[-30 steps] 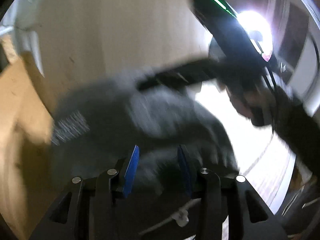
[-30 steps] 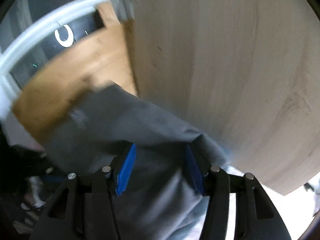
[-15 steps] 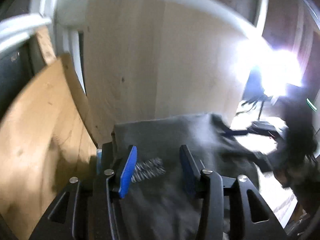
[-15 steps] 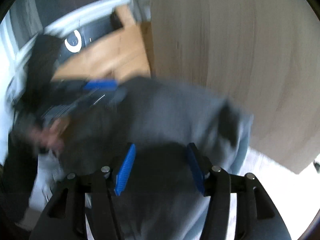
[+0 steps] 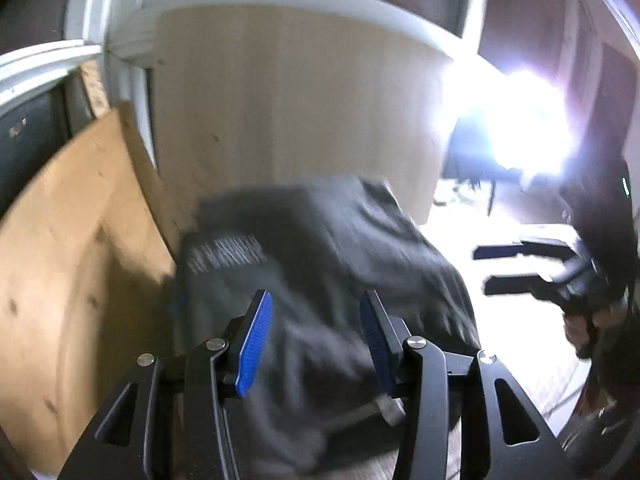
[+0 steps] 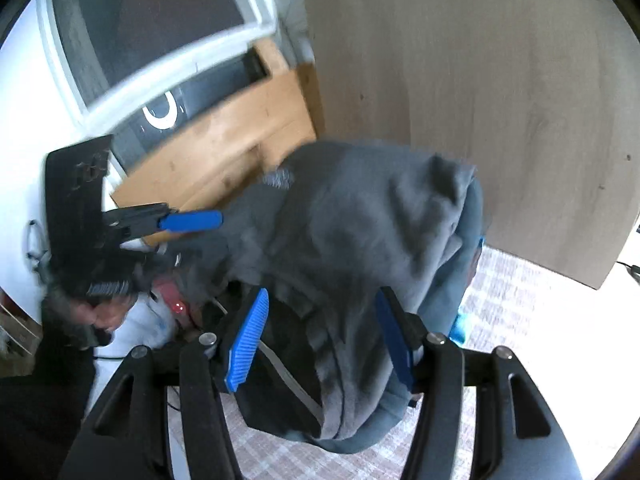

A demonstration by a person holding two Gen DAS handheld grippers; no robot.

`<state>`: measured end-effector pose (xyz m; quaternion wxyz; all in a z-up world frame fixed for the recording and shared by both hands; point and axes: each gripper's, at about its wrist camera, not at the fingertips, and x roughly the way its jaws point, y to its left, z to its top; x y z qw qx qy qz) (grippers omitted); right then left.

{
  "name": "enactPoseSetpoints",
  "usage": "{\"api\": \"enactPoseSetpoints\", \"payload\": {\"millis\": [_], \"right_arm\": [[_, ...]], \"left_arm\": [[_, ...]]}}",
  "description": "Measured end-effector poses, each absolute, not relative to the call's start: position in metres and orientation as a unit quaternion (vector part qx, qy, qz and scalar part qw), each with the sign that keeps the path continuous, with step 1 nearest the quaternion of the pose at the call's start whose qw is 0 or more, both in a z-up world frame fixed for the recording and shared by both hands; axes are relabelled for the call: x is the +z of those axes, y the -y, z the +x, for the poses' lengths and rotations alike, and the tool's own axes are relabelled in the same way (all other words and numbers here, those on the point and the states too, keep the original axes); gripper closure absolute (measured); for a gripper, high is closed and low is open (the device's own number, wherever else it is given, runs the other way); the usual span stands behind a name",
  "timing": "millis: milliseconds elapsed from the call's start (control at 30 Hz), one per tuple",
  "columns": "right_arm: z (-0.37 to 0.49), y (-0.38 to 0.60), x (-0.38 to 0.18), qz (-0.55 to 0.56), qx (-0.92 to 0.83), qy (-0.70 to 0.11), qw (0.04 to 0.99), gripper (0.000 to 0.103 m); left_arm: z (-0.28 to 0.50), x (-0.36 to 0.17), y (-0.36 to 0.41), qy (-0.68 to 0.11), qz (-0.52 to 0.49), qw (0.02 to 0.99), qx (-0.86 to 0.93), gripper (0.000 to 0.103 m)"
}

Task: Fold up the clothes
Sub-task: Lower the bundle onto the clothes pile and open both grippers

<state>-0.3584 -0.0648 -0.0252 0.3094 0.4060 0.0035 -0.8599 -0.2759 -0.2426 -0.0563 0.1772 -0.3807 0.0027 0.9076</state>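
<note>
Crumpled dark grey garment on table edge

garment: dark grey, white print stripes | gripper pads: bright blue | gripper frame: black | board: orange-brown wood | table: pale beige wood grain | floor: light checked pattern

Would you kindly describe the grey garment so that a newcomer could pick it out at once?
Start from the pale wooden tabletop and the orange-brown wooden board beside it. The grey fabric garment lies bunched where the two meet, spilling over the near edge. It is the only soft, crumpled thing there, with a small patch of white print.
</note>
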Motion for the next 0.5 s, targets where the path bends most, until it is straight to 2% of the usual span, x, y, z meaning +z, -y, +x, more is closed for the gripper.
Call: {"api": "enactPoseSetpoints", "payload": {"millis": [133,233,267,333,400,500], "right_arm": [[-0.322,0.08,-0.054,0.451,-0.84,-0.077,0.293,0.048],[-0.28,0.052,-0.046,0.451,-0.844,-0.057,0.286,0.046],[-0.268,0.04,-0.044,0.45,-0.848,-0.042,0.276,0.039],[-0.246,0.02,-0.041,0.449,-0.858,-0.009,0.25,0.032],[-0.232,0.01,-0.043,0.455,-0.865,0.006,0.211,0.032],[-0.22,0.002,-0.049,0.479,-0.864,0.009,0.154,0.032]], "left_arm": [[-0.262,-0.09,0.231,-0.024,-0.435,0.144,0.889,0.061],[-0.222,-0.08,0.242,-0.006,-0.418,0.113,0.901,0.06],[-0.21,-0.076,0.246,0.001,-0.409,0.102,0.907,0.059],[-0.185,-0.067,0.252,0.028,-0.393,0.091,0.914,0.052],[-0.168,-0.063,0.249,0.048,-0.387,0.079,0.918,0.041],[-0.153,-0.071,0.231,0.045,-0.407,0.058,0.911,0.029]]}}
